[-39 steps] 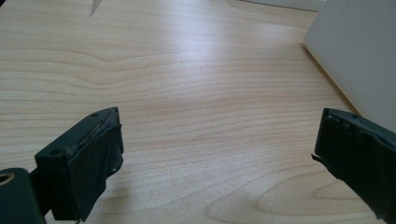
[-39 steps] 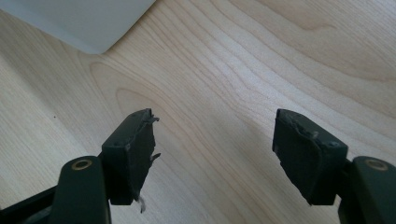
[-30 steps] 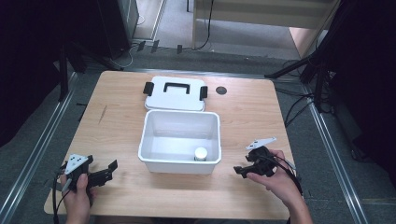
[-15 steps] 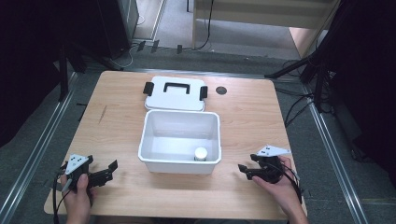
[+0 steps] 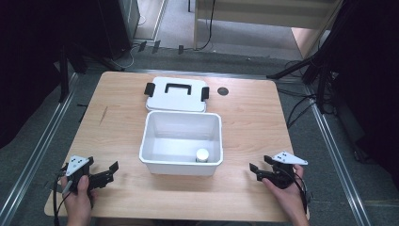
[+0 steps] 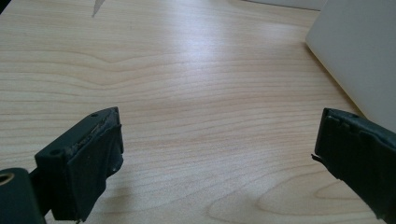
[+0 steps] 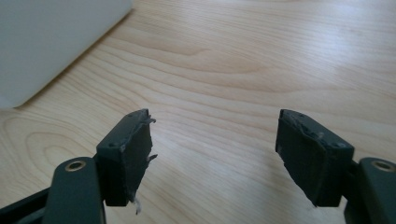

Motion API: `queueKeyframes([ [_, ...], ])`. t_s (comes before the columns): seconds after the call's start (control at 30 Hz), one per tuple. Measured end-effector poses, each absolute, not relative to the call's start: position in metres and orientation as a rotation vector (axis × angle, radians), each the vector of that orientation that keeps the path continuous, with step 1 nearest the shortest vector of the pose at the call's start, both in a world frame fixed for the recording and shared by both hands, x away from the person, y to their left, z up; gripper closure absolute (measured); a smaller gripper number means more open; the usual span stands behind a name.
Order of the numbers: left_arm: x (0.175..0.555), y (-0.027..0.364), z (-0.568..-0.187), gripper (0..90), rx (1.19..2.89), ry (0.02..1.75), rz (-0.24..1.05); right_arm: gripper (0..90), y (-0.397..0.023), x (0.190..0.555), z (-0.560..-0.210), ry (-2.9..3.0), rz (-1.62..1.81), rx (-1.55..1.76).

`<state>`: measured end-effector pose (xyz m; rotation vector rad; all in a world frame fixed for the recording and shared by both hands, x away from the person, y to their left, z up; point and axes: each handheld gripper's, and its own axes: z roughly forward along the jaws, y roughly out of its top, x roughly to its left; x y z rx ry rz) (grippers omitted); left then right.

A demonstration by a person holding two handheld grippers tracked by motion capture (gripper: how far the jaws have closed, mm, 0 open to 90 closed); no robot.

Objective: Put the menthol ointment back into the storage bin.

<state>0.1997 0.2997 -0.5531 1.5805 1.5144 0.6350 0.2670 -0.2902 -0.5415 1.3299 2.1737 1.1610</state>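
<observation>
A white open bin point(image 5: 181, 162) stands mid-table with a small white round container point(image 5: 202, 155) inside at its near right corner. Its white lid point(image 5: 176, 99) with black handle and clasps lies flat just behind it. My left gripper point(image 5: 109, 173) rests low at the table's near left, open, nothing between its jaws point(image 6: 210, 158). My right gripper point(image 5: 258, 170) sits low at the near right, pointing toward the bin; its jaws have just been opening and stand open over bare wood point(image 7: 215, 149). The bin's wall point(image 7: 51, 42) shows at the upper left of the right gripper view.
The wooden table point(image 5: 249, 117) has a dark round hole point(image 5: 223, 91) near its back right. Metal rails run along the floor on both sides, and cables and dark stands crowd the area to the right. The bin's side point(image 6: 359, 51) shows at the right of the left gripper view.
My right gripper has moved back toward the near edge and sunk lower to the table, with its jaws wider apart. The left gripper has stayed where it was.
</observation>
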Motion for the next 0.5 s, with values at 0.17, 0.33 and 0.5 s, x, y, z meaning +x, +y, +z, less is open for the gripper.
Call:
queueKeyframes([
  [0.17,0.200,0.300,-0.553,1.8,1.580,1.515,0.634,25.7,-0.303,0.265,-0.544,2.104,1.171,1.373],
  [0.33,0.200,0.300,-0.553,1.8,1.579,1.515,0.632,25.4,-0.320,0.260,-0.543,1.992,1.187,1.413],
  [0.5,0.200,0.300,-0.553,1.8,1.581,1.515,0.627,25.0,-0.331,0.254,-0.543,1.896,1.279,1.465],
])
